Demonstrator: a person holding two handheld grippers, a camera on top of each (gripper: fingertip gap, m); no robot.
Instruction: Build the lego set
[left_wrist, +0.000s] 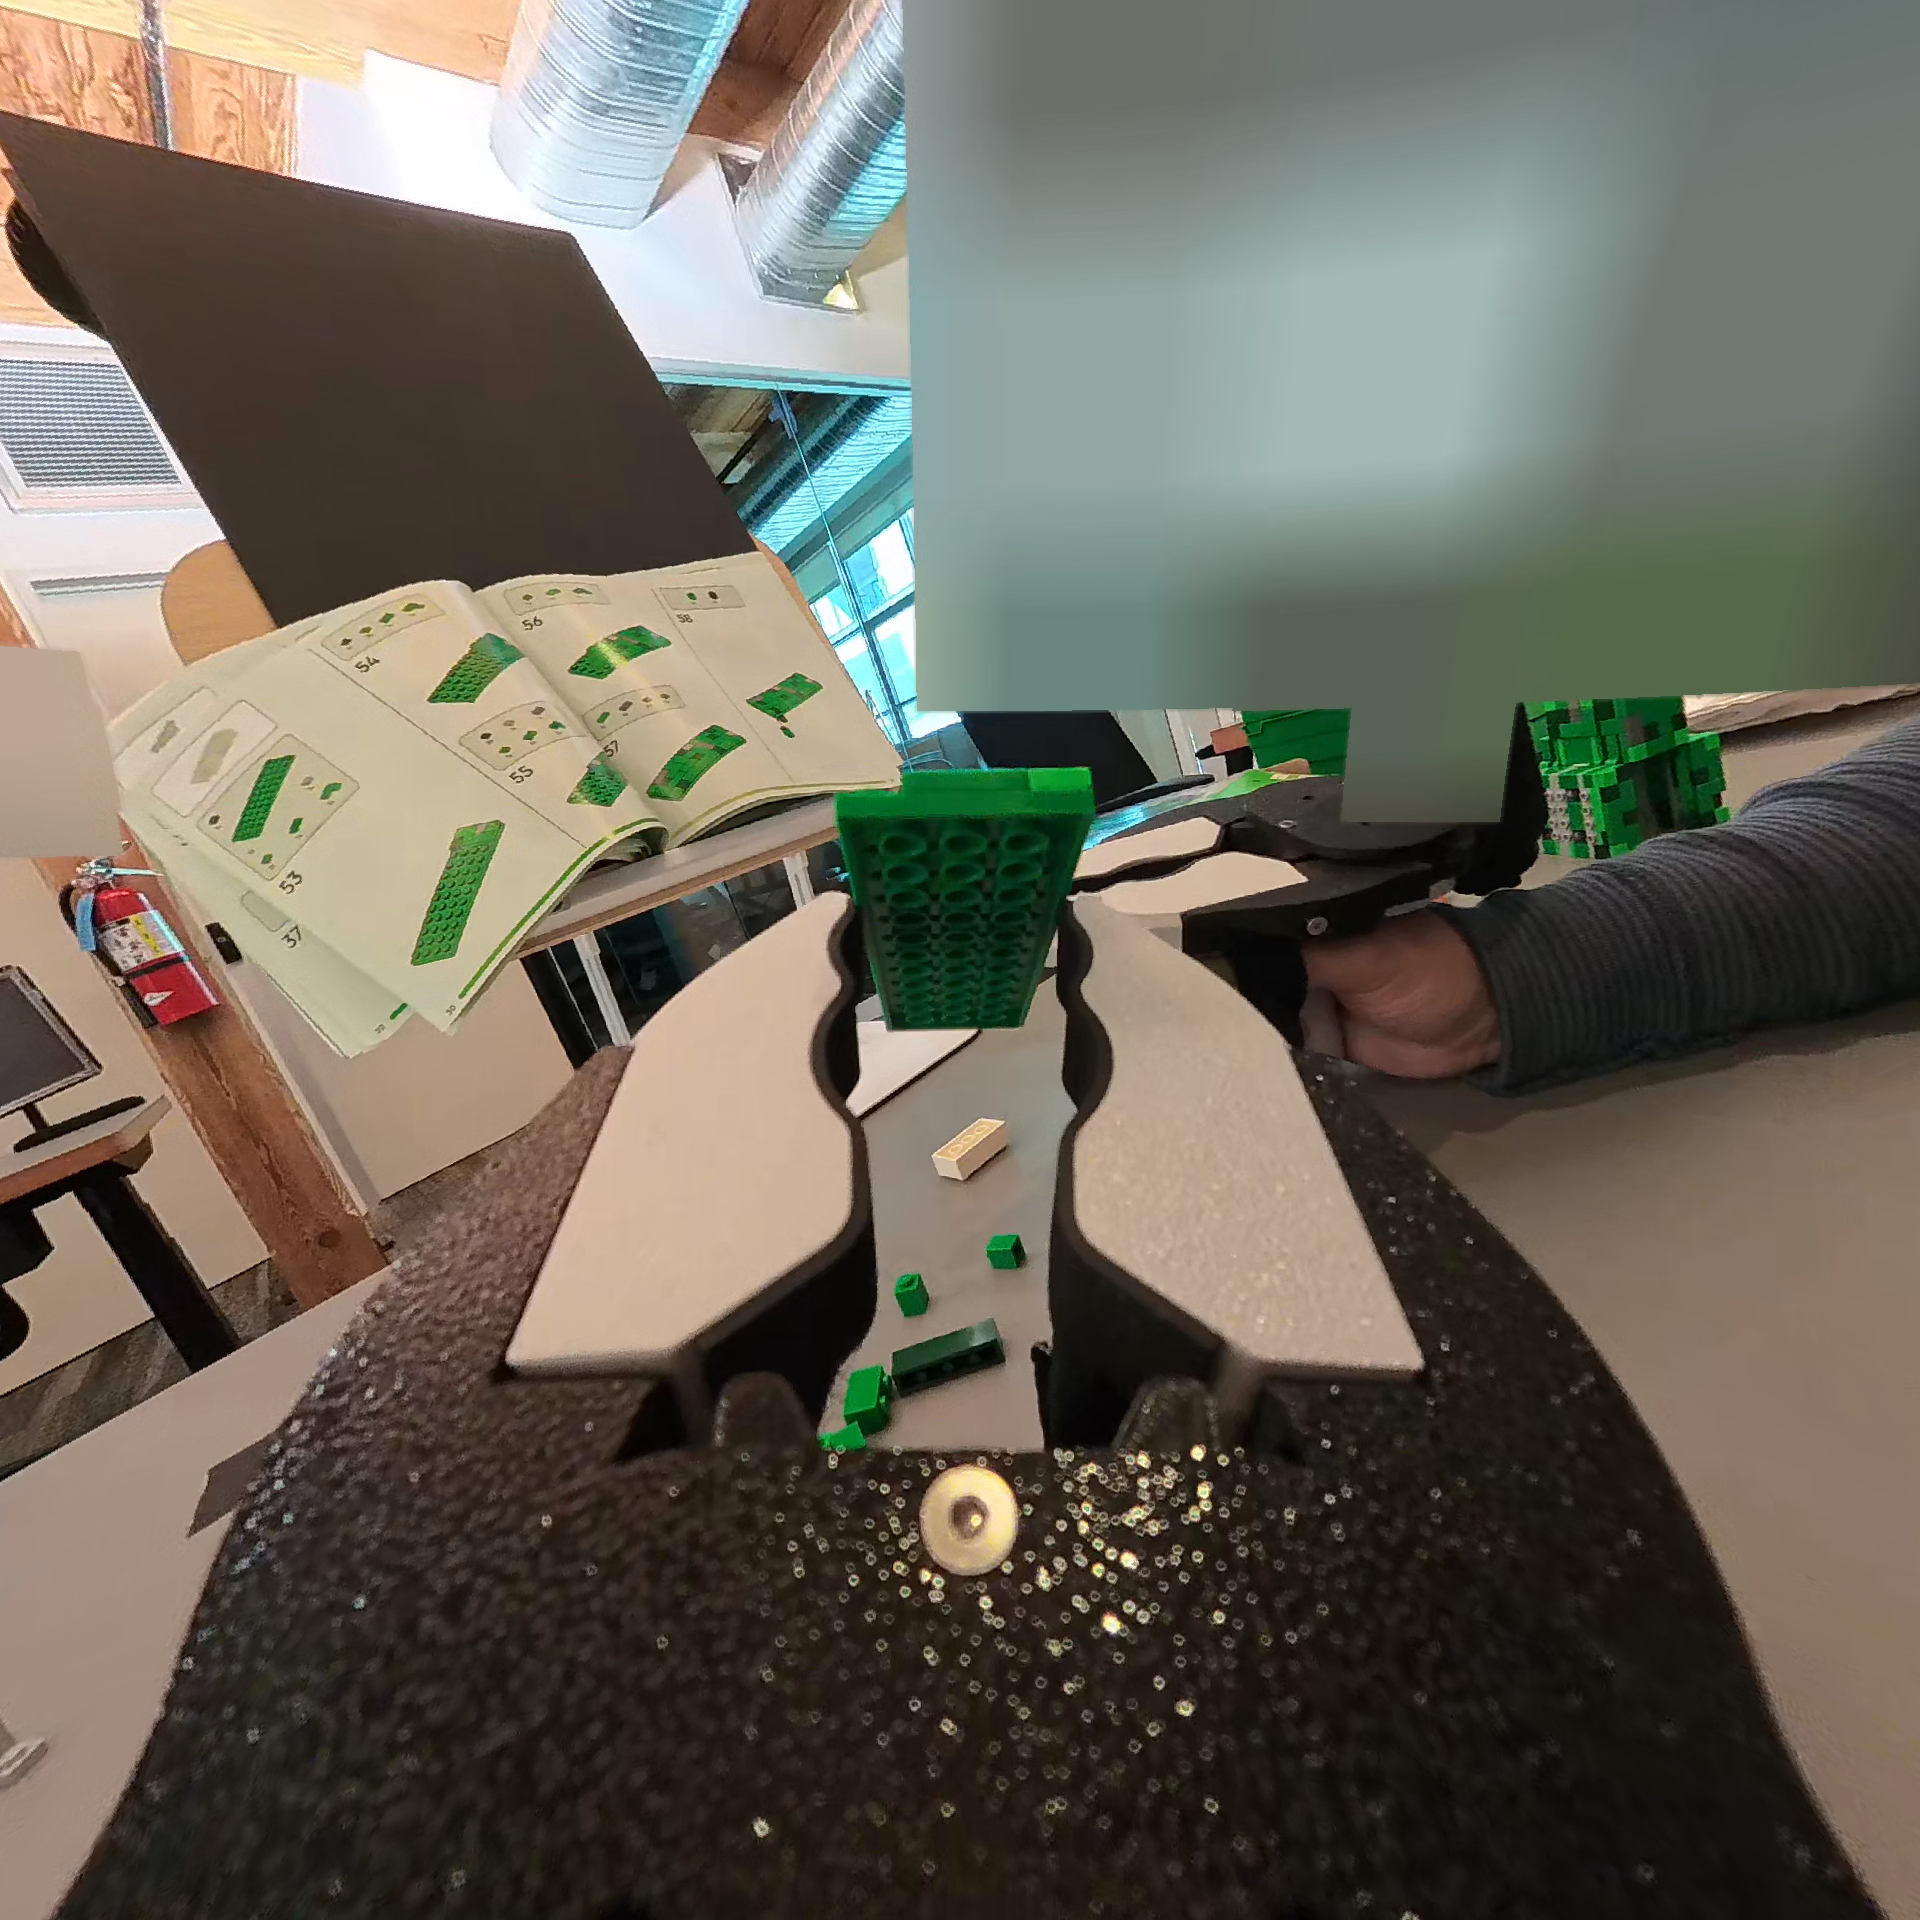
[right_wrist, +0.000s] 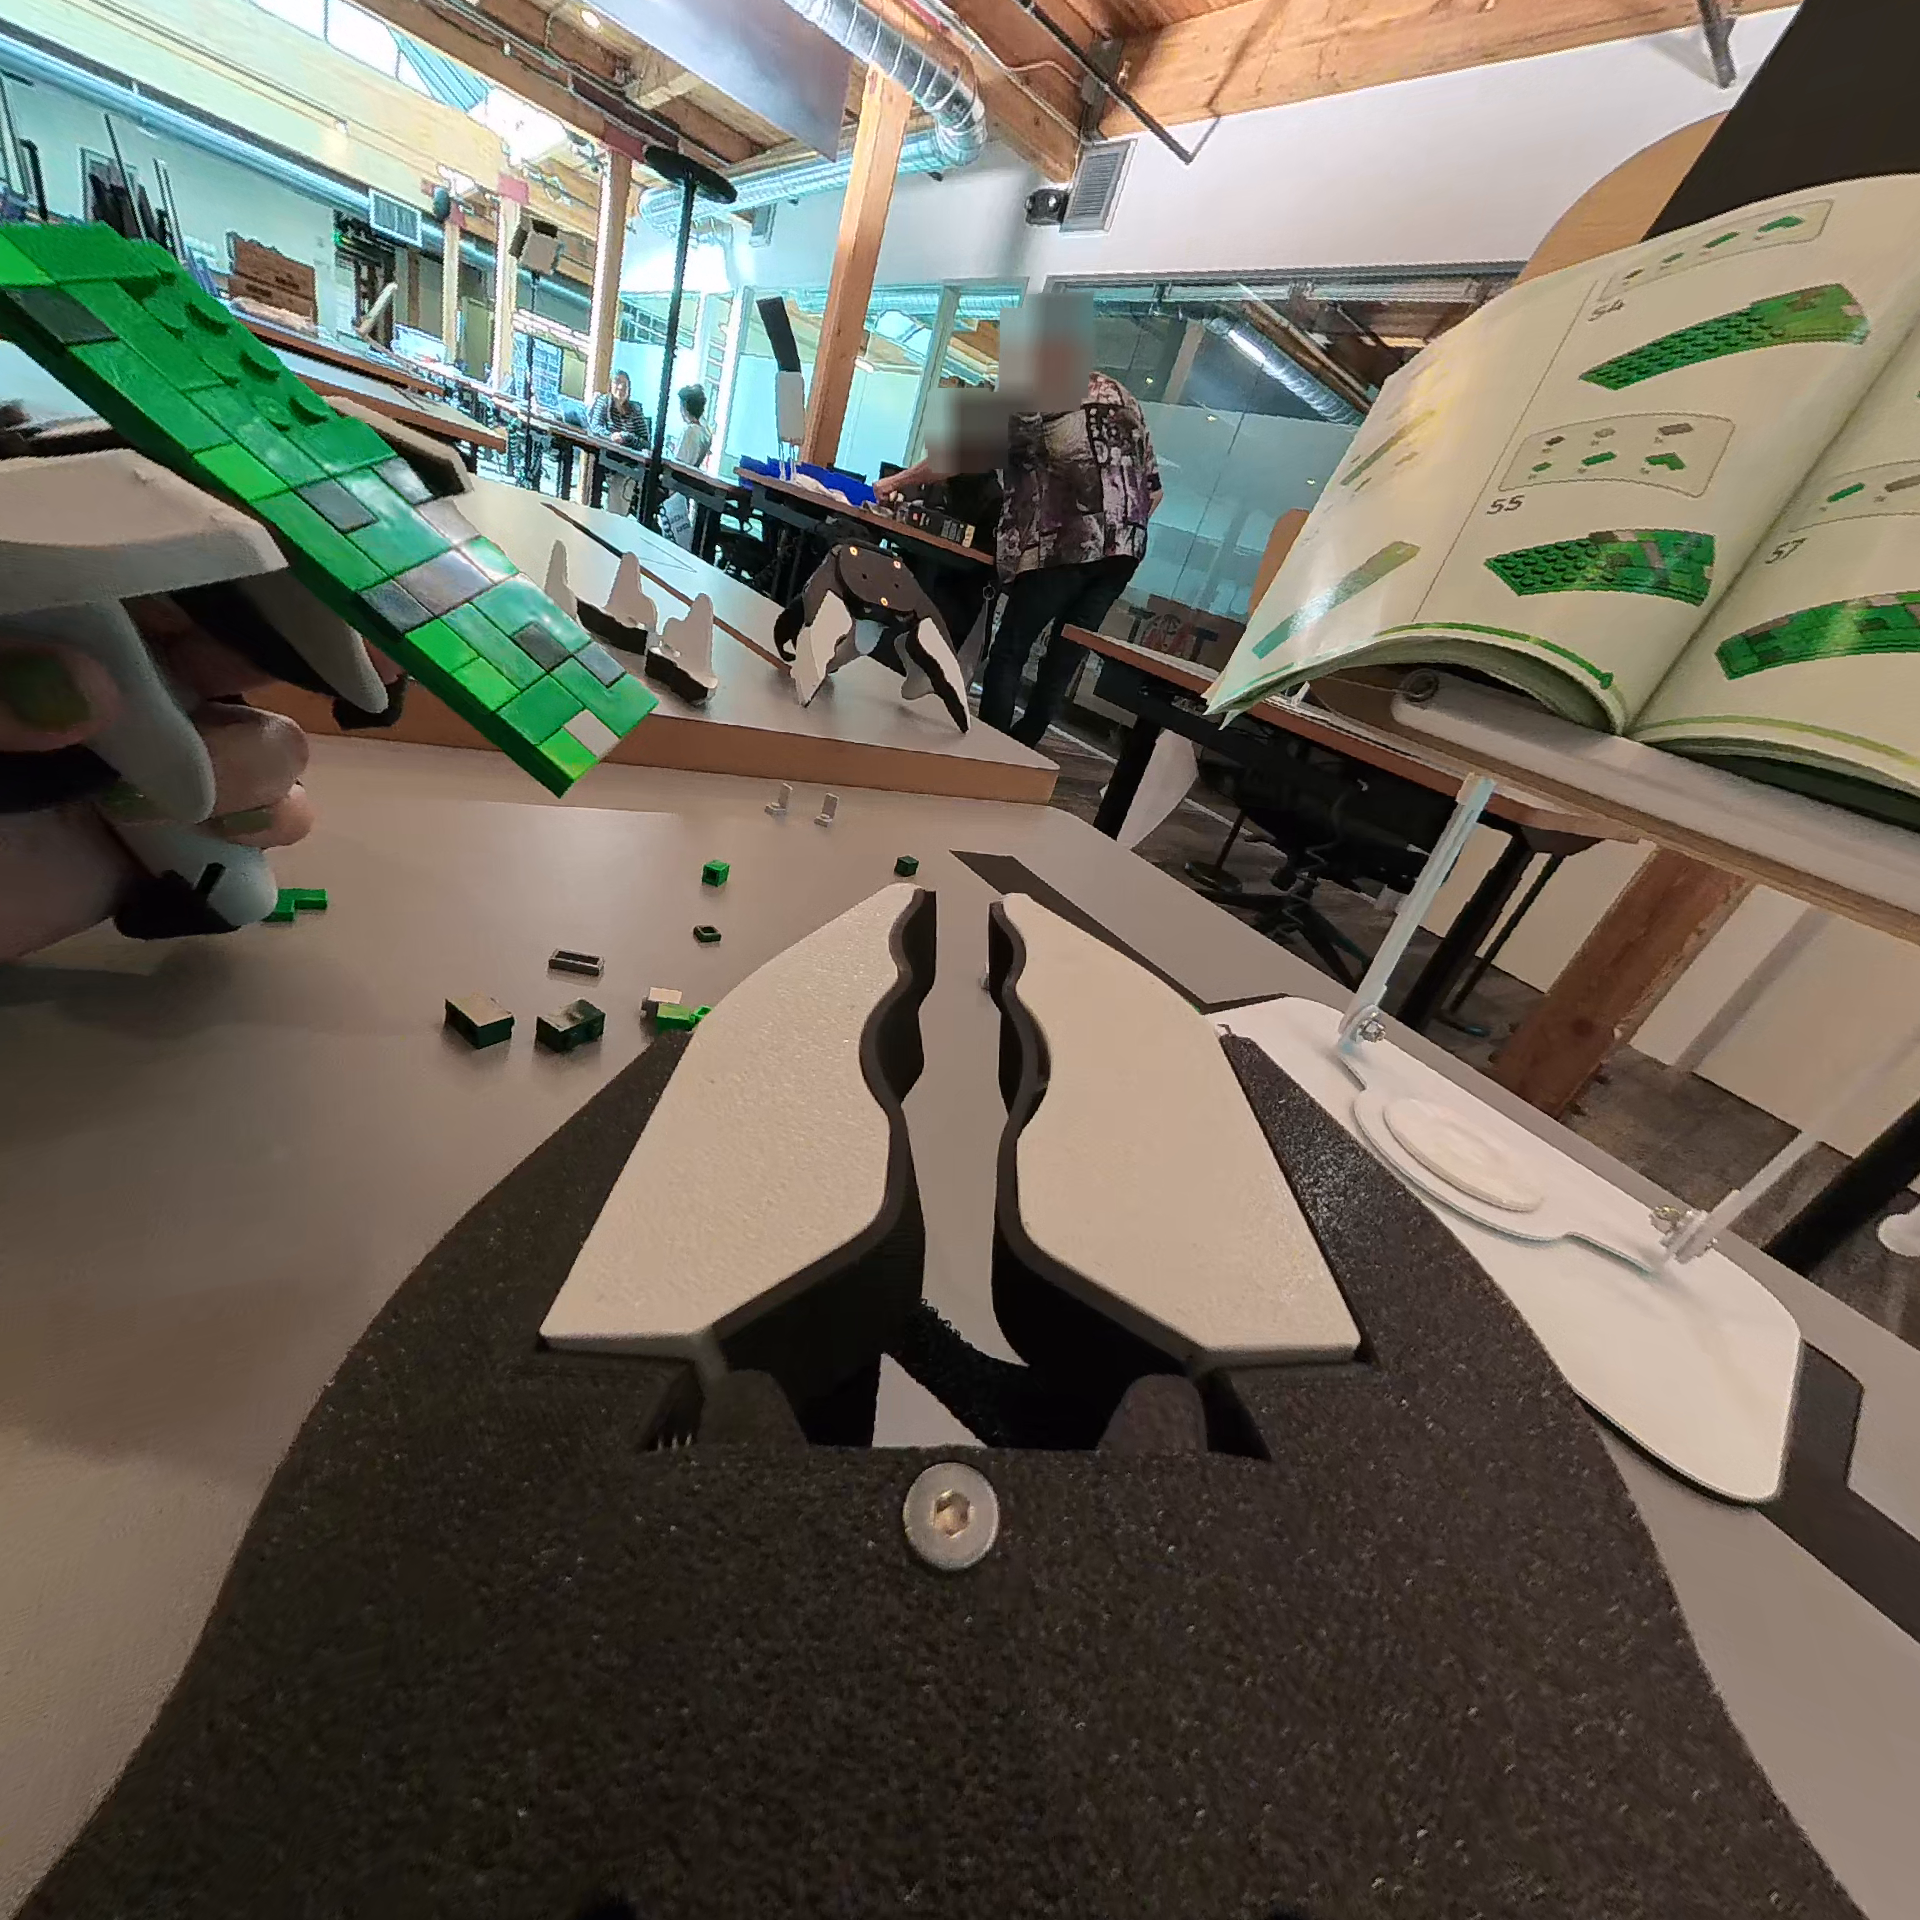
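Observation:
My left gripper (left_wrist: 961, 935) is shut on a long green Lego plate (left_wrist: 961, 894) and holds it by its long edges above the table, underside toward the camera. In the right wrist view the plate (right_wrist: 312, 488) slants down to the right, its top covered with green and grey tiles. My right gripper (right_wrist: 961, 904) is almost shut and empty, low over the grey table (right_wrist: 312, 1143). It also shows in the left wrist view (left_wrist: 1143, 873), held by a hand to the right of the plate. Loose pieces lie below: a white brick (left_wrist: 971, 1148), a dark green brick (left_wrist: 948, 1356) and small green ones (right_wrist: 478, 1020).
An open instruction booklet (left_wrist: 499, 748) rests on a raised stand (right_wrist: 1507, 738) with a white base (right_wrist: 1621, 1320) to my right. A built green block model (left_wrist: 1631, 769) stands at the far right. A spare gripper (right_wrist: 883, 634) sits on the neighbouring table. People stand in the background. Some 11 cm of space lies between my two pairs of fingers. My right gripper's tips are some 12 cm from the dark green brick (left_wrist: 948, 1356).

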